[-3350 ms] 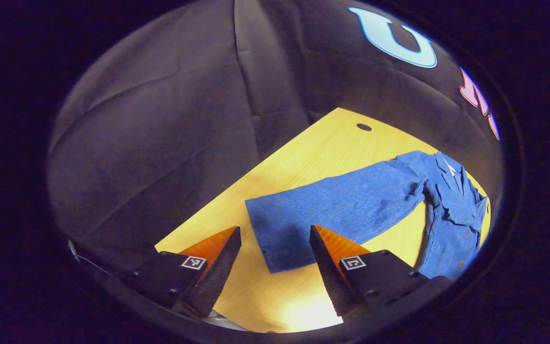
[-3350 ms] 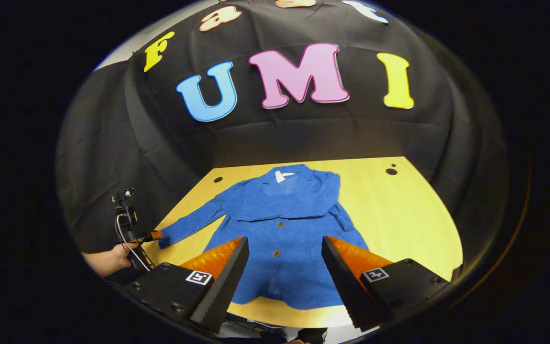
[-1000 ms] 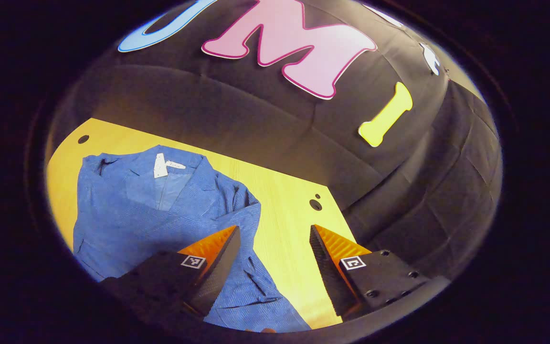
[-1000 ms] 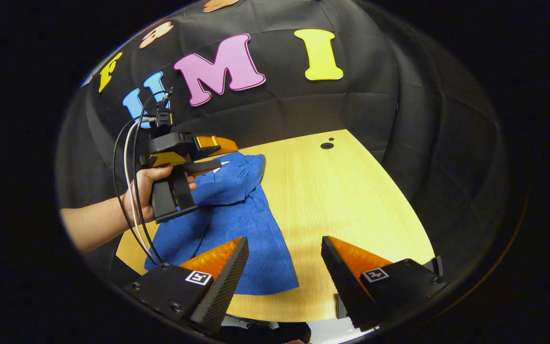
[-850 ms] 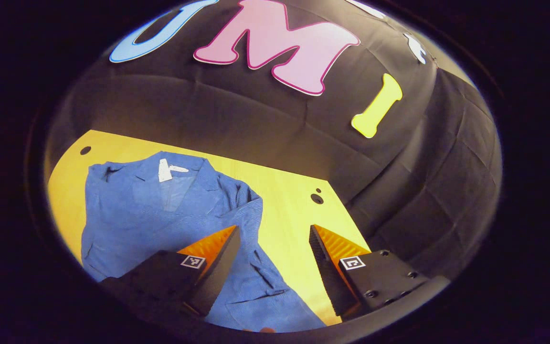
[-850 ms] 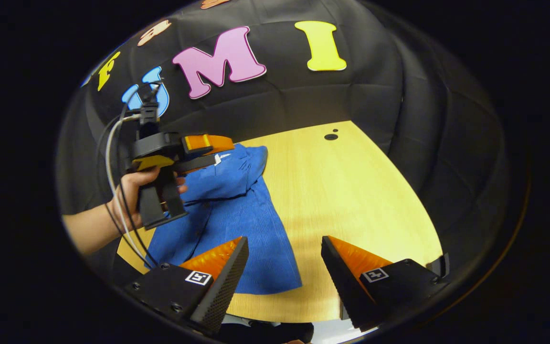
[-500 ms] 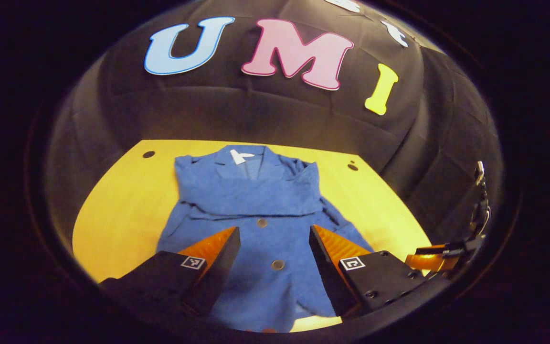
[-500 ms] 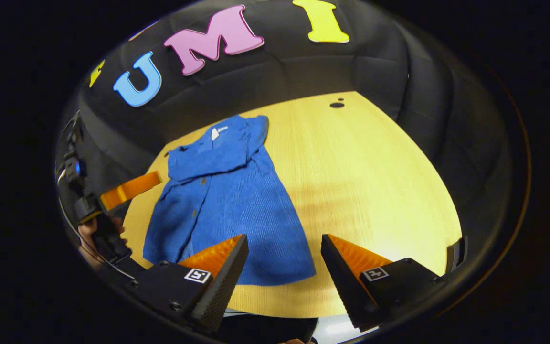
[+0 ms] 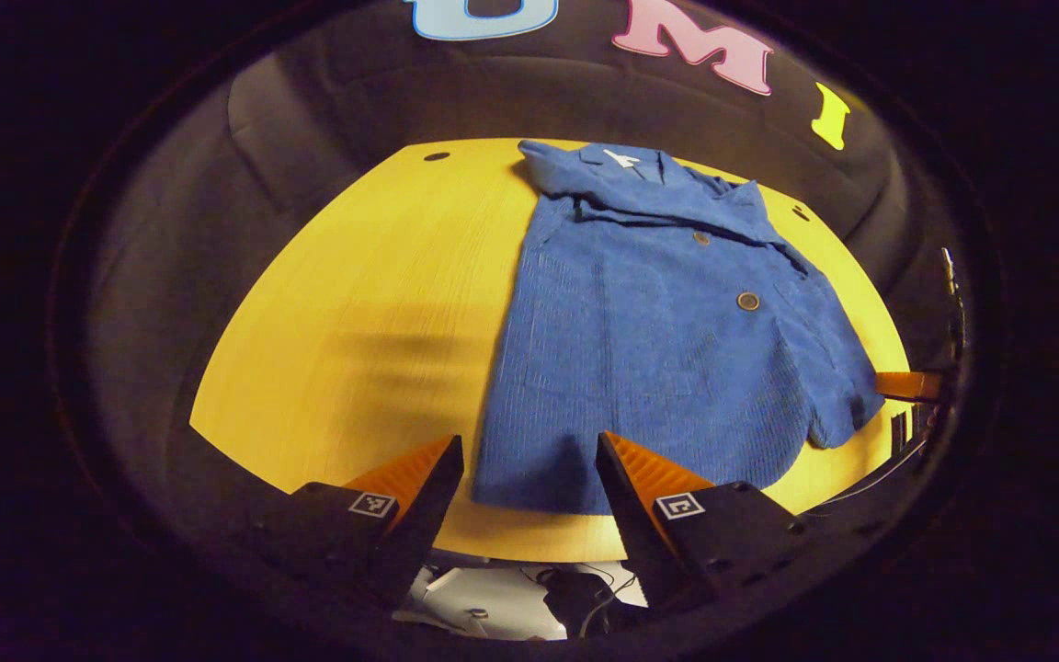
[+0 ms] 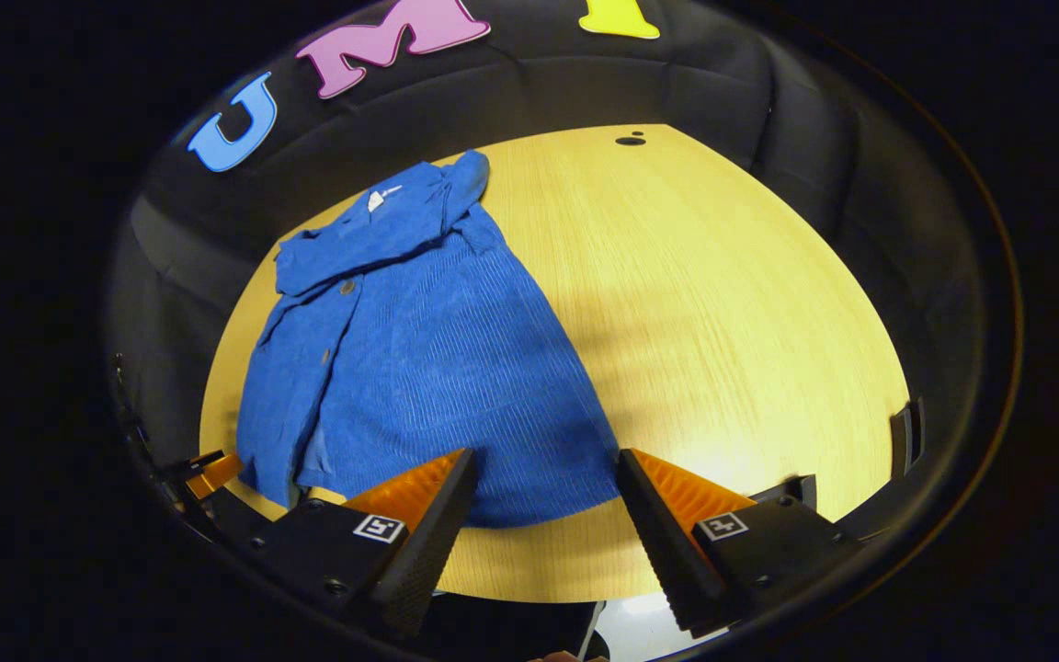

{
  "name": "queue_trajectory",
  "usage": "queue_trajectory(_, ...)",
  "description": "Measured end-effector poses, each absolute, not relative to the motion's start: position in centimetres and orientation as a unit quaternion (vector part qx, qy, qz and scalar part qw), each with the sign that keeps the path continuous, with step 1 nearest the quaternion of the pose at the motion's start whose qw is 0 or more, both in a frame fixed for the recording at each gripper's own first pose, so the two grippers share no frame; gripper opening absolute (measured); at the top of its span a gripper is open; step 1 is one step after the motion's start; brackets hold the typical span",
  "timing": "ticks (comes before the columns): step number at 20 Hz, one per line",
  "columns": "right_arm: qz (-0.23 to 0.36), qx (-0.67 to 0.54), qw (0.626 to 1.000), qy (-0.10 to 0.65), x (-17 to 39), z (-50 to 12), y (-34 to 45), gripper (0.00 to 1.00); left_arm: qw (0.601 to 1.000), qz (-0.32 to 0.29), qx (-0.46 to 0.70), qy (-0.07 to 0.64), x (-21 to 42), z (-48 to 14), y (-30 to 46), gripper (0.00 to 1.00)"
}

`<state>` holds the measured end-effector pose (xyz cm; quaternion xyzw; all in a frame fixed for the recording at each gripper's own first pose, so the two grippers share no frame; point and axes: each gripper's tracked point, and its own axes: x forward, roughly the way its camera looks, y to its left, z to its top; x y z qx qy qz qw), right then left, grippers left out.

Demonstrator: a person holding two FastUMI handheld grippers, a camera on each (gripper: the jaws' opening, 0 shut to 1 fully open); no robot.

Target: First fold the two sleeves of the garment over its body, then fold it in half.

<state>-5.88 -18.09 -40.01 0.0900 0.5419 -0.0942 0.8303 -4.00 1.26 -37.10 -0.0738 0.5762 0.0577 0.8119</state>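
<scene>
No legible text: the white tag (image 9: 622, 158) at the collar of the blue jacket (image 9: 667, 322) is too small to read; square coded markers sit on gripper fingers.

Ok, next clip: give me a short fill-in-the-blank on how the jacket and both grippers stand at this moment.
1. The blue jacket lies flat on the ____ table.
2. Both sleeves are folded over the jacket's ____.
3. The left gripper and the right gripper hover near the jacket's hem with fingers ____.
4. The white label sits at the jacket's ____.

Missing words: wooden; body; open; collar
</scene>
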Motion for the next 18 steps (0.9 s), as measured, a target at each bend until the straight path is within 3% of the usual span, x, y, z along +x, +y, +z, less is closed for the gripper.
queue_trajectory(4, -0.092, 0.03, 0.818, 0.568, -7.2, -41.2, -18.0, 0.98, 0.805, 0.024, -0.043, 0.591, -3.4, -37.9, -0.3, 0.84)
queue_trajectory(8, -0.101, 0.013, 0.812, 0.575, -7.1, -41.6, -17.9, 0.96, 0.81, 0.003, -0.031, 0.586, -3.0, -38.2, -1.7, 0.62)
queue_trajectory(9, -0.111, 0.017, 0.815, 0.569, -6.7, -41.8, -17.9, 0.82, 0.81, 0.003, -0.033, 0.586, -2.9, -38.0, -1.9, 0.52)
queue_trajectory(10, -0.113, 0.022, 0.813, 0.571, -6.6, -42.0, -17.8, 0.81, 0.812, -0.002, -0.034, 0.583, -3.0, -38.2, -2.2, 0.42)
queue_trajectory(11, -0.111, 0.025, 0.815, 0.568, -6.3, -42.1, -17.6, 0.52, 0.813, 0.001, -0.031, 0.582, -2.8, -38.4, -2.5, 0.35)
queue_trajectory(12, -0.104, 0.031, 0.812, 0.573, -6.4, -42.2, -17.0, 0.41, 0.813, 0.0, -0.03, 0.581, -3.0, -38.3, -2.6, 0.18)
queue_trajectory(13, -0.104, 0.028, 0.812, 0.573, -6.3, -42.1, -16.8, 0.28, 0.817, -0.003, -0.033, 0.575, -2.9, -38.1, -2.8, 0.18)
queue_trajectory(14, -0.099, 0.024, 0.813, 0.574, -6.2, -42.1, -16.7, 0.15, 0.815, 0.0, -0.044, 0.577, -3.3, -38.1, -3.2, 0.04)
queue_trajectory(16, -0.078, 0.02, 0.814, 0.575, -6.2, -42.2, -16.2, 0.06, 0.816, -0.02, -0.064, 0.574, -3.3, -38.1, -3.7, 0.04)
queue_trajectory(18, -0.067, 0.014, 0.817, 0.572, -6.3, -42.1, -16.1, 0.05, 0.813, -0.028, -0.098, 0.574, -3.3, -37.8, -4.3, 0.0)
